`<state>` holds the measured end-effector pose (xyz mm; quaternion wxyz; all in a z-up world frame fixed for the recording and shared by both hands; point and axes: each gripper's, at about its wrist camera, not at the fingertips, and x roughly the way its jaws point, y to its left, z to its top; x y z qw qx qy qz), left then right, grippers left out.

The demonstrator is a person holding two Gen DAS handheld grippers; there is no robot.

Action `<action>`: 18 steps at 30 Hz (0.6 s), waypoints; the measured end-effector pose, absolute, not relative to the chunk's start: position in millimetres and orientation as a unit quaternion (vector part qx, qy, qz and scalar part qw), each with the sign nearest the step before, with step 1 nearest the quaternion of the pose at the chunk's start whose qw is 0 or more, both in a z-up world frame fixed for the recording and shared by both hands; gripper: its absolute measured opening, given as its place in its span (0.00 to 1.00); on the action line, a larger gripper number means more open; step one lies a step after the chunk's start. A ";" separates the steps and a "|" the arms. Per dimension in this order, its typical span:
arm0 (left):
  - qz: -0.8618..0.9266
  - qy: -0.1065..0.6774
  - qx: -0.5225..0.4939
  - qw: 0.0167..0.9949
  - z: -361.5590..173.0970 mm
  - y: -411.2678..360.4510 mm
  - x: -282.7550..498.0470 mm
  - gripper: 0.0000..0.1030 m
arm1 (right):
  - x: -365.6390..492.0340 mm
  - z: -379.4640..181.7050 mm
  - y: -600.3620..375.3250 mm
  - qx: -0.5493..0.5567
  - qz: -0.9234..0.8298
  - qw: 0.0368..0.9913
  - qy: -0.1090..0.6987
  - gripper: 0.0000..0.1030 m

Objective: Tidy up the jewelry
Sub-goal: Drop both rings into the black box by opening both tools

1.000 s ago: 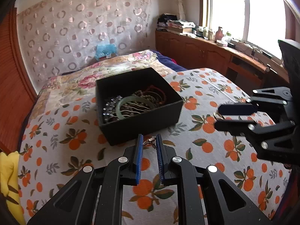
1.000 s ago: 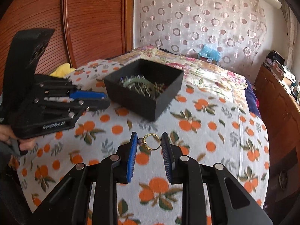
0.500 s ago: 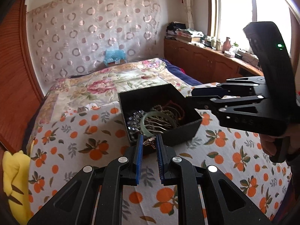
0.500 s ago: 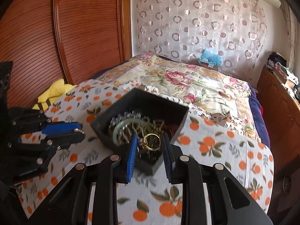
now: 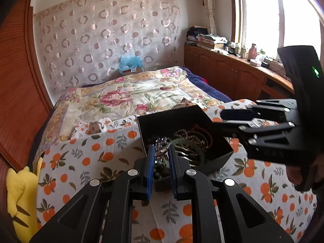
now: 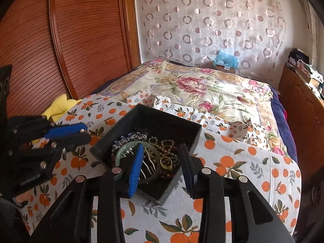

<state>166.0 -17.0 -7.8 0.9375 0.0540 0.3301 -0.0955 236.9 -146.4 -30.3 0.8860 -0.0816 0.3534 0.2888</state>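
The left gripper (image 5: 161,155) has its blue pads nearly together, pinching a small metallic ornament (image 5: 161,153), a brooch or clasp of some kind whose exact type cannot be told. It hangs over the near-left edge of a black jewelry box (image 5: 219,159) that sits on a cloth printed with oranges (image 5: 97,156). Just past these tips, inside the box, lie a pale green bangle (image 5: 187,142), dark bead strands (image 5: 190,134) and a red cord loop (image 5: 209,136).

The right gripper (image 6: 162,162) points down over the near corner of the same box (image 6: 190,133), and its jaws are opening. A gold ring (image 6: 166,163) lies between the spread fingers, down among the jewelry in the box, with neither pad touching it. Next to its left pad (image 6: 136,167) are the green bangle (image 6: 121,151) and a pale pronged hair comb (image 6: 148,165); farther ahead lie a sparkly purple-silver piece (image 6: 129,137) and brown bead necklaces (image 6: 168,143).

Each gripper shows in the other's view: the right one (image 5: 232,119) comes in from the right of the left tongs, reaching over the far corner of the box, and the left one (image 6: 66,133) sits to the left of the right tongs, just outside the box wall. A yellow plush (image 5: 18,192) lies well to the left of the left gripper at the cloth's edge, and a floral quilt (image 6: 202,89) spreads beyond the box.
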 end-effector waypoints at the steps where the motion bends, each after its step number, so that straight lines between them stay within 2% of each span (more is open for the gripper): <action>1: -0.095 0.330 0.055 0.937 -7.7 -18.8 169.2 0.12 | 234.9 -30.8 -148.3 -0.083 0.285 0.888 0.353 0.38; 18: -0.084 0.329 0.038 0.940 2.5 -35.1 207.2 0.13 | 200.9 -28.9 -188.7 -0.060 0.281 0.898 0.333 0.38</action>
